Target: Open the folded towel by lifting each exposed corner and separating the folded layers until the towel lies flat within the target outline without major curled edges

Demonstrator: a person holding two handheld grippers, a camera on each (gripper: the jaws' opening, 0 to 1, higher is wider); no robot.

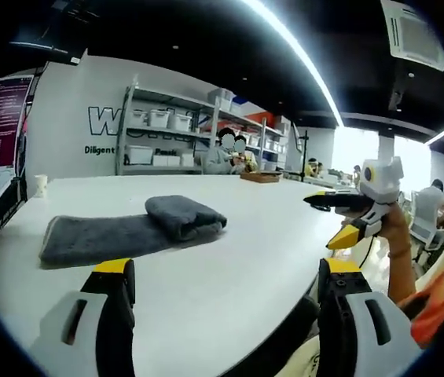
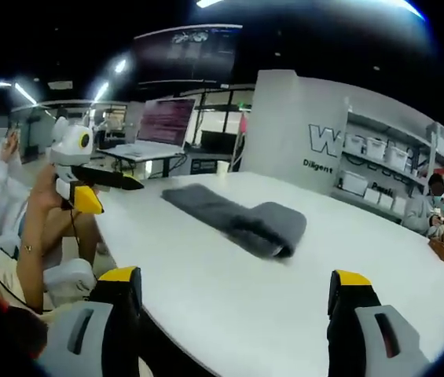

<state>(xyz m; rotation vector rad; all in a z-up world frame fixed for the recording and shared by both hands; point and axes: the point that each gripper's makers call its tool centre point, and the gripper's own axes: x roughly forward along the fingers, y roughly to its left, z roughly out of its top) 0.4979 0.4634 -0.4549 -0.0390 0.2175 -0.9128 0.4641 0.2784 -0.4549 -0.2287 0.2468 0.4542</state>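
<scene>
White table, grey towel part-folded; shelving behind.

Ahead of our left gripper and right gripper, bare table lies open up to the towel; beyond it, only a cup at the far edge.
</scene>
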